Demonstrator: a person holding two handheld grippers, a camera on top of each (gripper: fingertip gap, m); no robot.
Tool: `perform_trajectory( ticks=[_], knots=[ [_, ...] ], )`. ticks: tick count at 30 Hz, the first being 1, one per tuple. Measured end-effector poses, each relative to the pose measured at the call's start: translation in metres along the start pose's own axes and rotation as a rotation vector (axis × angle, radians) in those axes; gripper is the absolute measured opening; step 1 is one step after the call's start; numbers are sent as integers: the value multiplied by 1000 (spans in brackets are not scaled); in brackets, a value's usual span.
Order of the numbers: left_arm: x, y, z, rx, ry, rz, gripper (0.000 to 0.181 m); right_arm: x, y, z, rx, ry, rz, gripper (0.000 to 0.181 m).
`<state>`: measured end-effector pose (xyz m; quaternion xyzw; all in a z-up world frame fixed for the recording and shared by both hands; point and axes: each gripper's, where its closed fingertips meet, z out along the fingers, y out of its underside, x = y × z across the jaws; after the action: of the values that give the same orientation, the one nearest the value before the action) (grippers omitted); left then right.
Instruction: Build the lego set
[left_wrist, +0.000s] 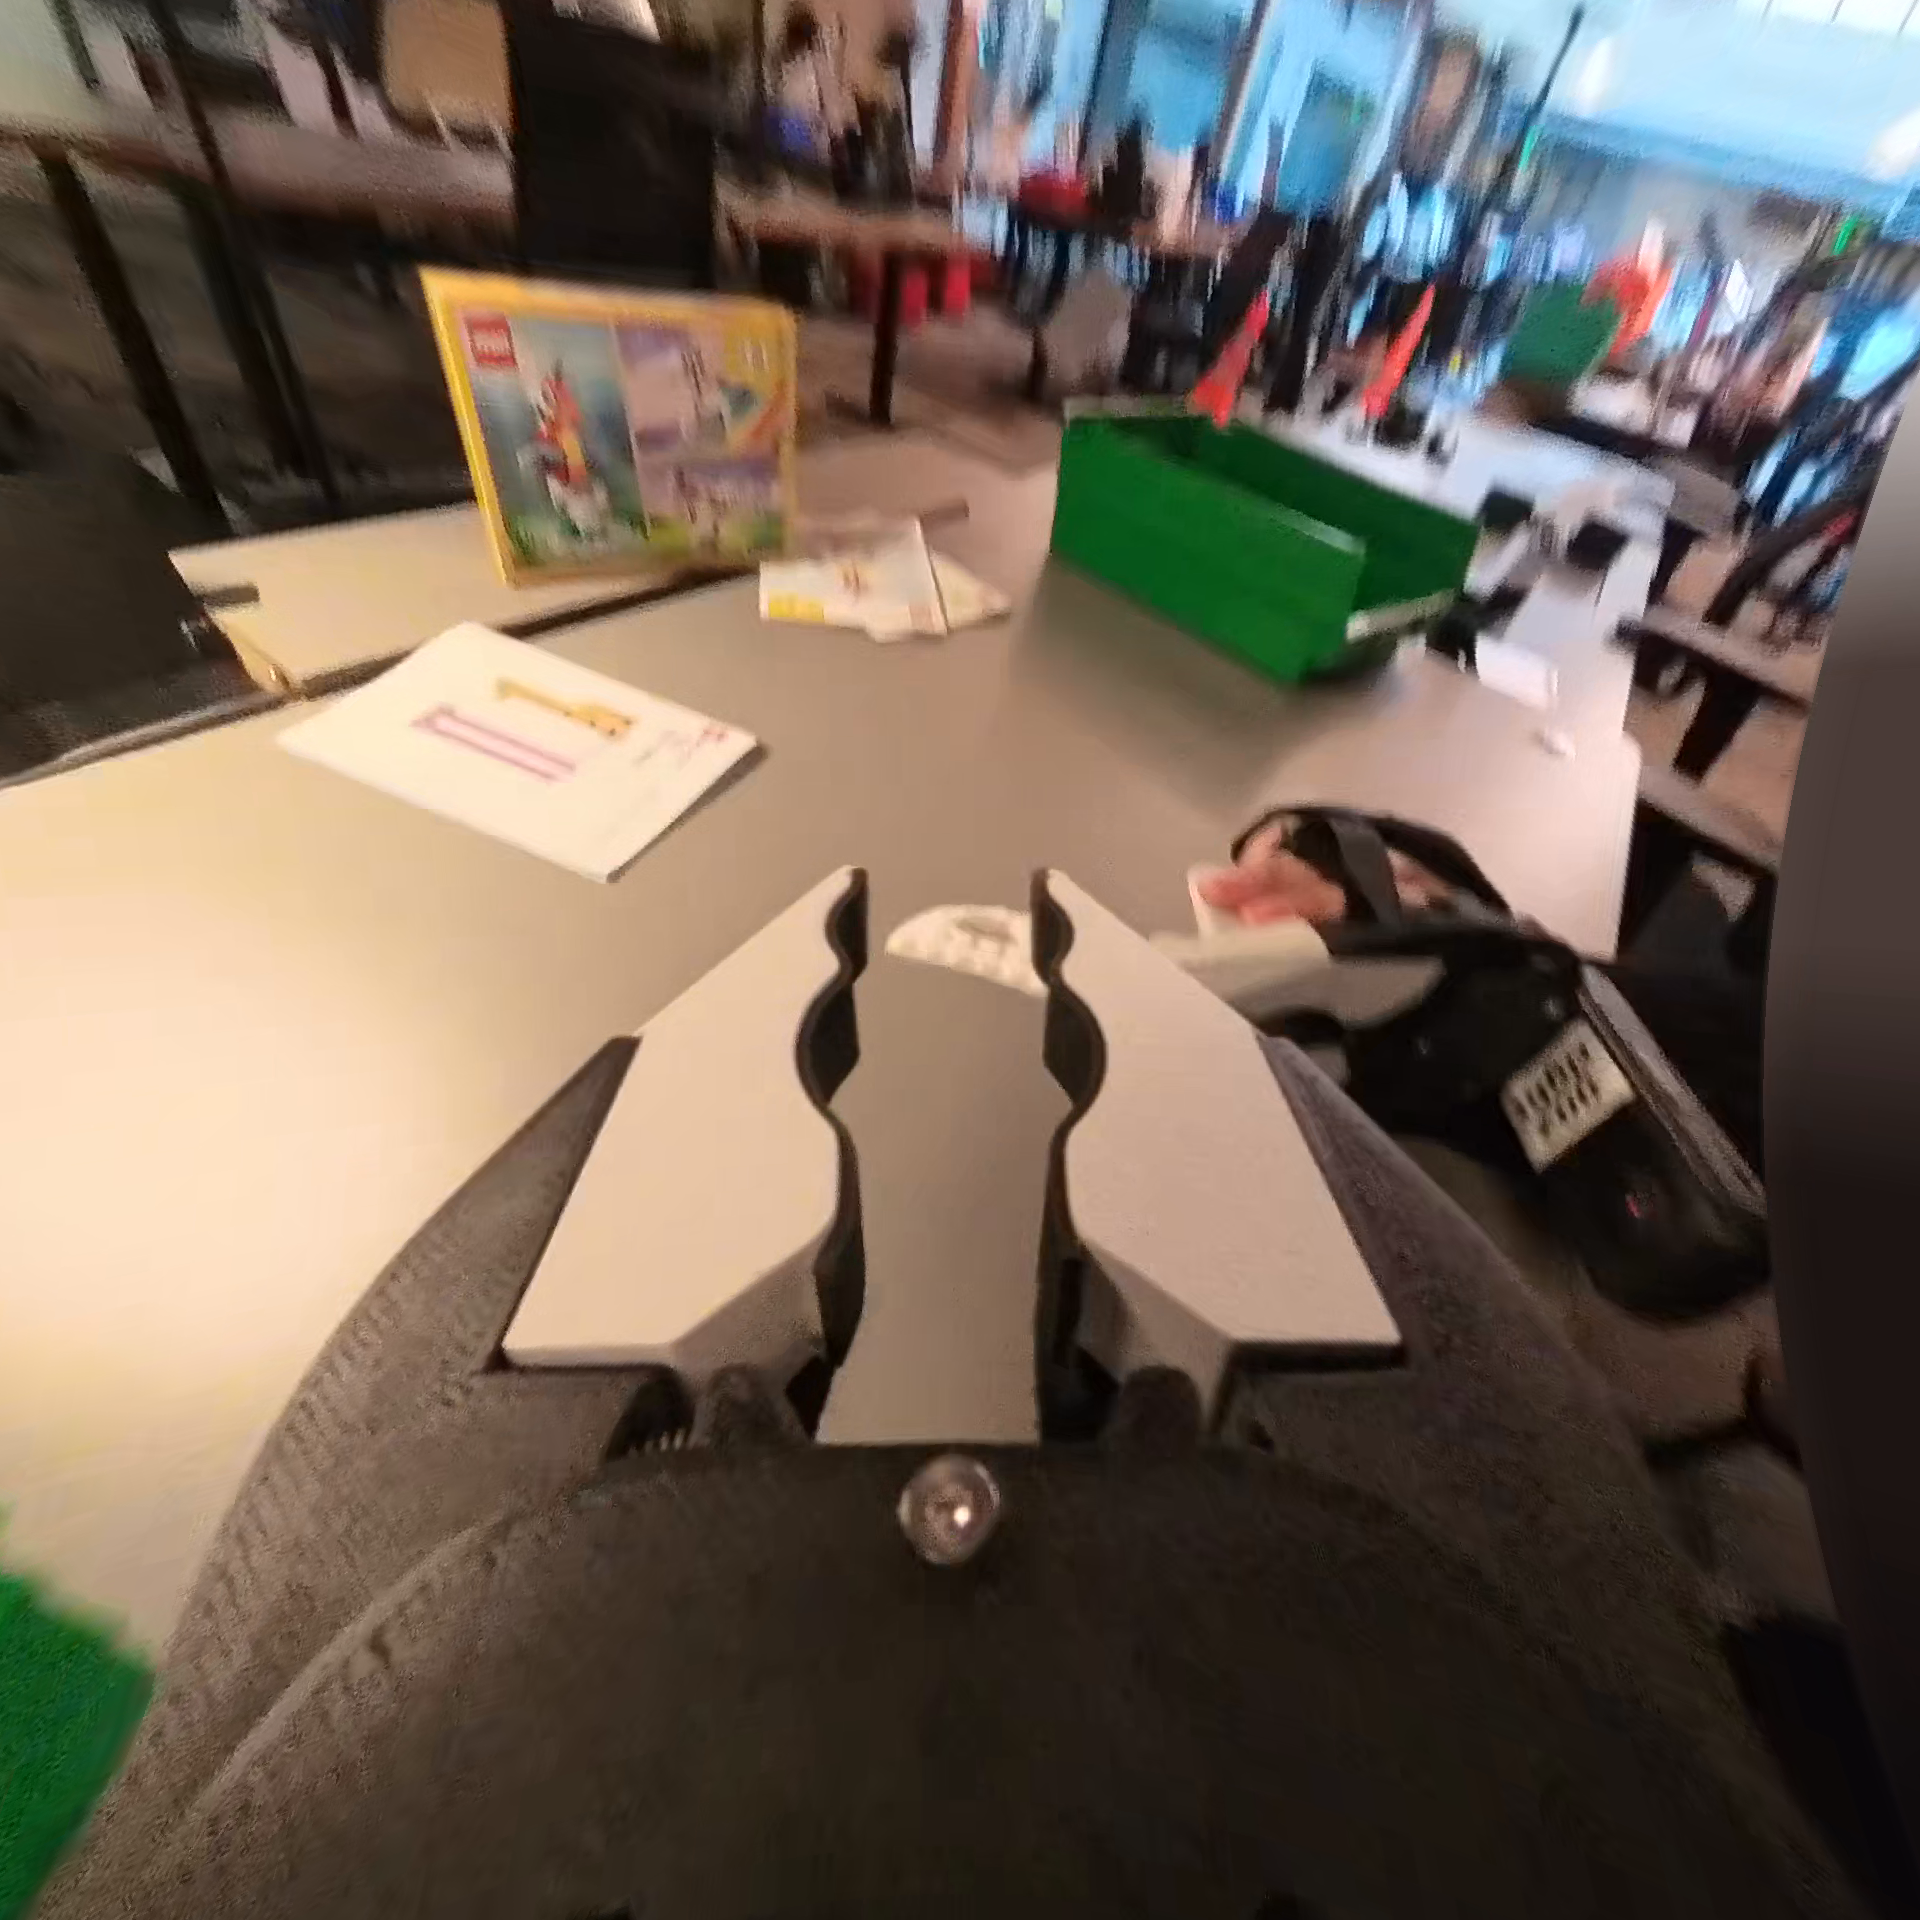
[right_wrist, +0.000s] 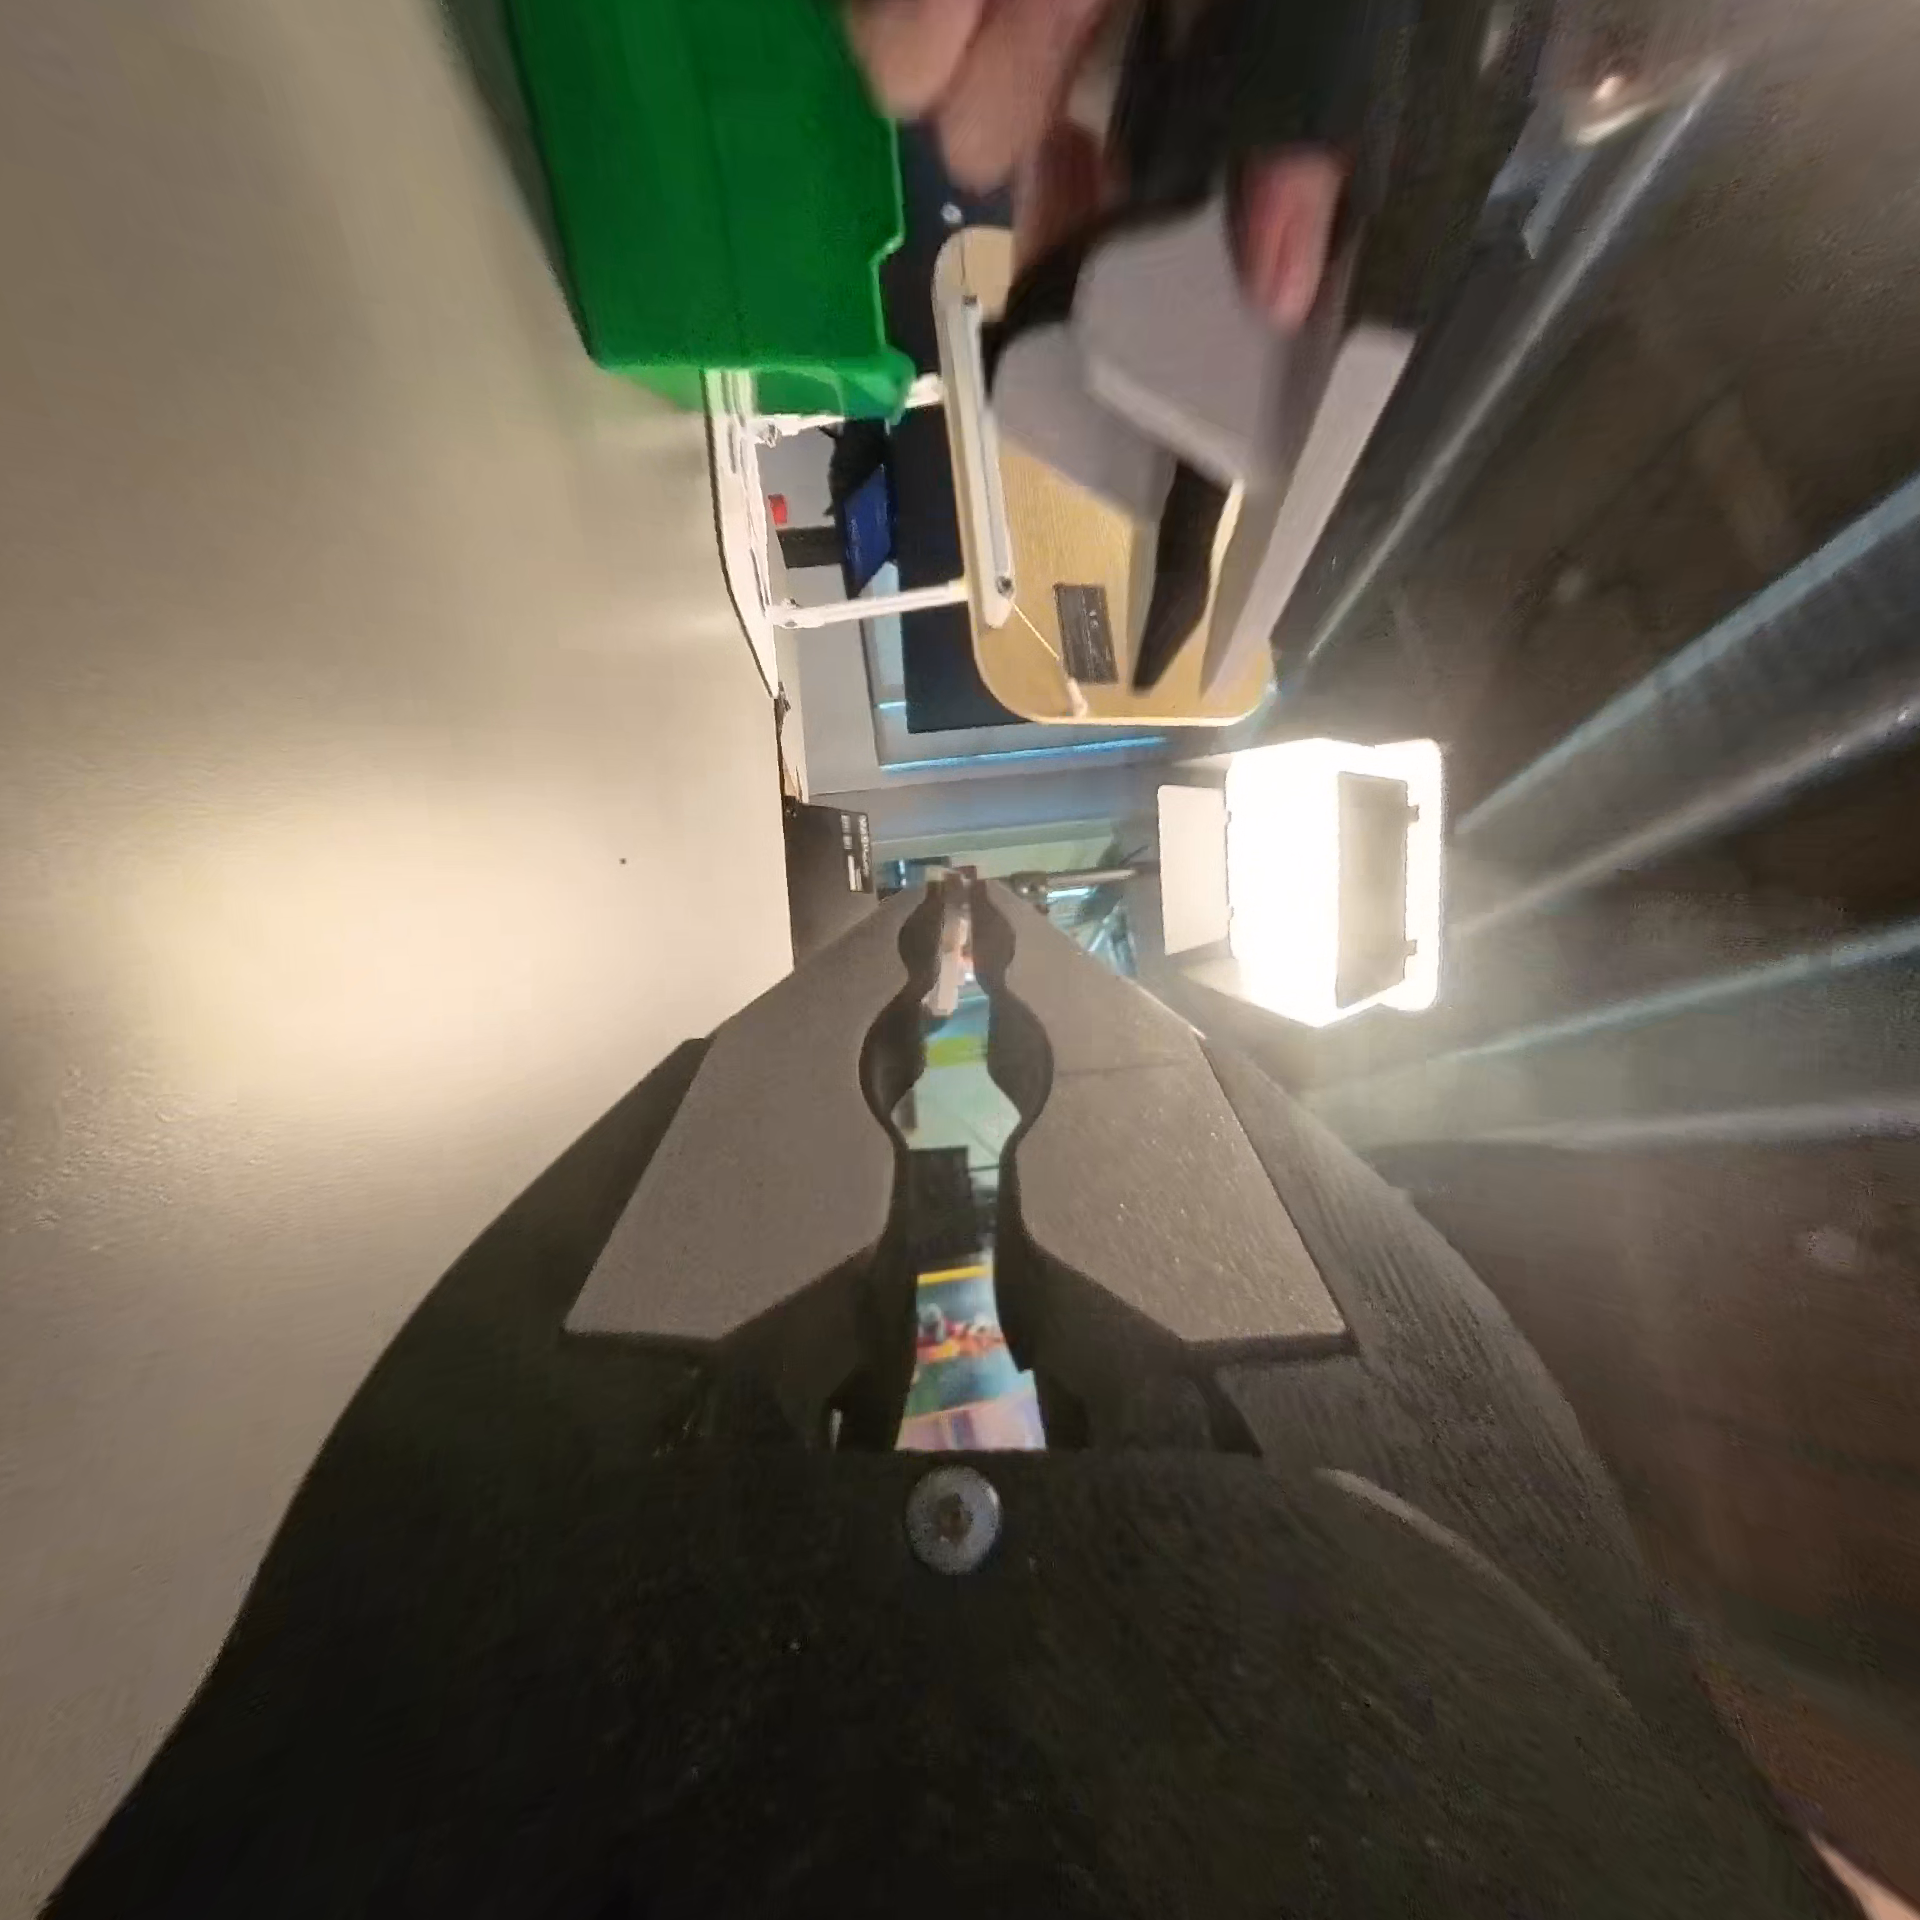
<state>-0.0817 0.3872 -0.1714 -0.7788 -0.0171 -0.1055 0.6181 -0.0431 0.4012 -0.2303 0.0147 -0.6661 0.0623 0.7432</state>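
Left wrist view: the left gripper (left_wrist: 951, 904) is held low over the grey worktop (left_wrist: 312, 987), jaws parted by a moderate gap, nothing between them. A white studded lego plate (left_wrist: 961, 940) lies flat on the worktop just beyond the tips, partly hidden by the right finger. To its right the right gripper (left_wrist: 1226, 940) is seen w/ a hand (left_wrist: 1273, 883) on it. Farther off: an open instruction booklet (left_wrist: 520, 748) at left, the lego box (left_wrist: 623, 426) standing at the far edge, loose leaflets (left_wrist: 883, 592), a green bin (left_wrist: 1247, 540) at far right.

Right wrist view (rolled sideways, blurred): the right gripper (right_wrist: 961, 914) is nearly closed on a small white lego piece (right_wrist: 948, 951) pinched at the tips. The green bin (right_wrist: 717, 187) is seen at top.

Judged step: piece to be seated on the plate. Best done w/ the plate steadied by the left jaws, studs aligned before pressing, pressure applied straight down.
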Motion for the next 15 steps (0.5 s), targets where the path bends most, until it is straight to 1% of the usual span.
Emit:
perform_trajectory(
  ticks=[1, 2, 5, 7, 8, 11, 13, 15],
  knots=[
    [-3, 4, 8, 39, -1, -36, 28, -2, -3, 0, 6, 0, -25, 4],
    [-7, 10, 16, 39, 5, -98, 31, -3, -5, 0, 12, -3, -47, 4],
    [-16, 25, 34, 19, 82, -296, 38, -5, -10, 0, 25, 3, -93, 3],
    [-20, 33, 41, -22, 146, -407, 43, -6, -12, 0, 34, 5, -106, 3],
    [-23, 37, 43, -46, 171, -444, 42, -5, -13, 0, 38, 9, -109, 3],
    [-26, 47, 44, -86, 251, -506, 26, -4, -14, 0, 45, 20, -110, 3],
    [-17, 48, 42, -99, 375, -581, 23, -3, -15, 0, 51, 27, -110, 3],
    [-9, 50, 40, -104, 484, -652, 25, -4, -17, 0, 55, 24, -116, 3]
  ],
)
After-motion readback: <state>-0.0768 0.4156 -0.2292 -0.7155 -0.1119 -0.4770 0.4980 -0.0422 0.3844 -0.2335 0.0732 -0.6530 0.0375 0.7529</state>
